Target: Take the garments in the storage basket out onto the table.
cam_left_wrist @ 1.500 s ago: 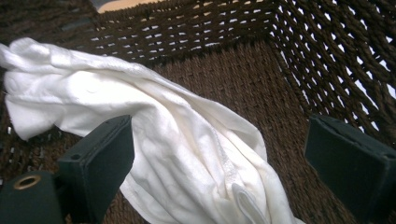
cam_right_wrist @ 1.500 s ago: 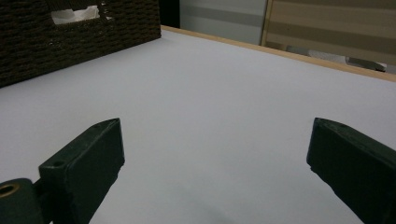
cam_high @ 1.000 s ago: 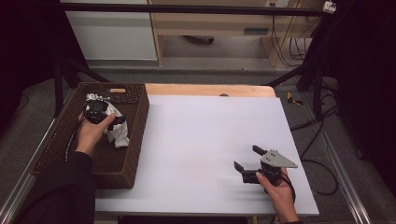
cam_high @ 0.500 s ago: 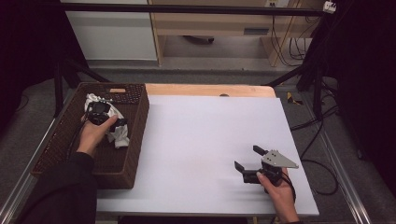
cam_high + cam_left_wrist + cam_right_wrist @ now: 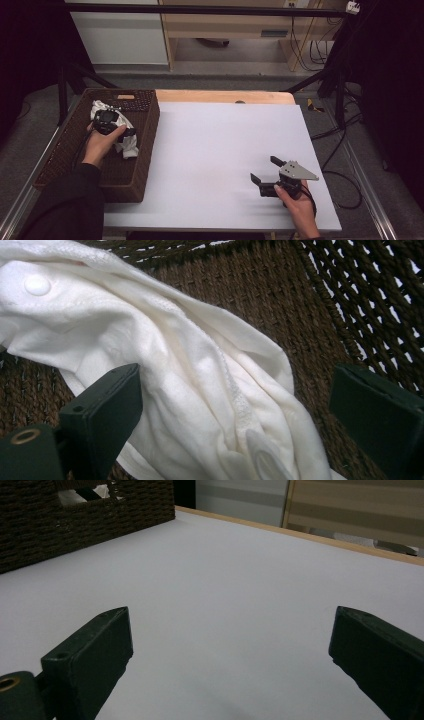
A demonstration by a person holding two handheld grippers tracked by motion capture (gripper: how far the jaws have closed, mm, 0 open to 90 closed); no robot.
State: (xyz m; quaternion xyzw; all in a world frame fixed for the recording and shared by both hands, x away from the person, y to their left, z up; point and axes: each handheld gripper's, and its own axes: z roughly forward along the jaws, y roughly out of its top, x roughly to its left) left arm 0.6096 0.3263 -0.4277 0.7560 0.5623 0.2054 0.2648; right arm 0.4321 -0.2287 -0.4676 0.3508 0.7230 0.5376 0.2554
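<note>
A crumpled white cloth (image 5: 126, 144) lies in the dark wicker basket (image 5: 65, 155) at the table's left. My left gripper (image 5: 107, 120) is held over it inside the basket. In the left gripper view its jaws stand wide apart just above the white cloth (image 5: 200, 370), with folds and a snap button showing between them and the basket (image 5: 280, 295) weave behind; the left gripper (image 5: 235, 415) holds nothing. My right gripper (image 5: 264, 172) rests open low over the white table (image 5: 220, 145) near its front right. The right gripper (image 5: 230, 655) has only bare tabletop between its jaws.
The basket (image 5: 75, 520) wall shows at the far left of the right gripper view. A wooden strip (image 5: 225, 96) runs along the table's back edge. Cables (image 5: 345, 125) trail on the floor to the right. Metal rails flank the table.
My left gripper has shifted slightly inside the basket over the cloth. The right gripper has stayed in place.
</note>
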